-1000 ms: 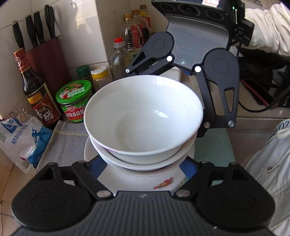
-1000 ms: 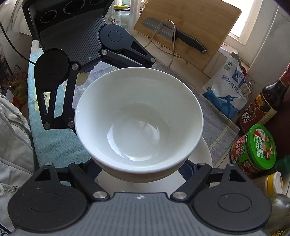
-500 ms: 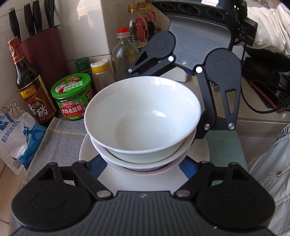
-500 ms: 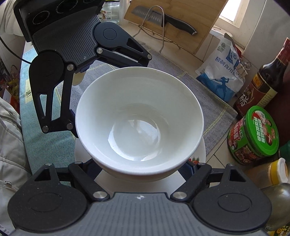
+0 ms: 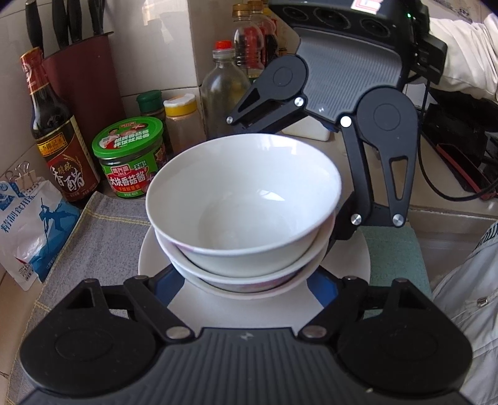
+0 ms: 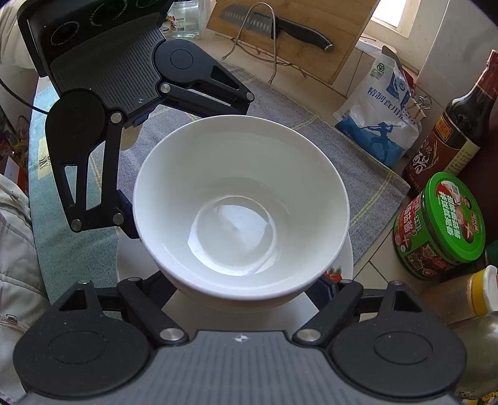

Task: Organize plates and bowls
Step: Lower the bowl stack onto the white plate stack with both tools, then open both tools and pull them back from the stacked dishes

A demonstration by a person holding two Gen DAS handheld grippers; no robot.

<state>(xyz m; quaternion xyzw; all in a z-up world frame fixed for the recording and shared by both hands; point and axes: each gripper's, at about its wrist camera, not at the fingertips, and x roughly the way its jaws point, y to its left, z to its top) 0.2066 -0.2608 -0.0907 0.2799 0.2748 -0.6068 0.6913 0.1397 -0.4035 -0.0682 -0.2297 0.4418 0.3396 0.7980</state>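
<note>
A white bowl point(image 5: 242, 199) is nested in a second bowl point(image 5: 249, 277), and both sit on a white plate point(image 5: 351, 264) with a flower print. My left gripper point(image 5: 246, 280) spreads its blue-padded fingers around the lower bowl from the near side. My right gripper point(image 6: 246, 286) does the same from the opposite side, and it shows across the stack in the left wrist view point(image 5: 336, 224). The fingertips are hidden under the bowls, so contact is unclear. The top bowl point(image 6: 241, 205) fills the right wrist view, above the plate point(image 6: 345, 261).
The stack is over a grey cloth point(image 5: 90, 236) beside a green cloth point(image 5: 395, 258). Left stand a green-lidded jar point(image 5: 130, 155), a vinegar bottle point(image 5: 56, 134), a salt bag point(image 5: 28, 224), spice jars and a knife block point(image 5: 81, 74). A cutting board with a knife point(image 6: 295, 28) leans behind.
The stack and both grippers have shifted toward the jars and bottles at the wall, which look nearer now. The grippers' hold around the bowls looks unchanged.
</note>
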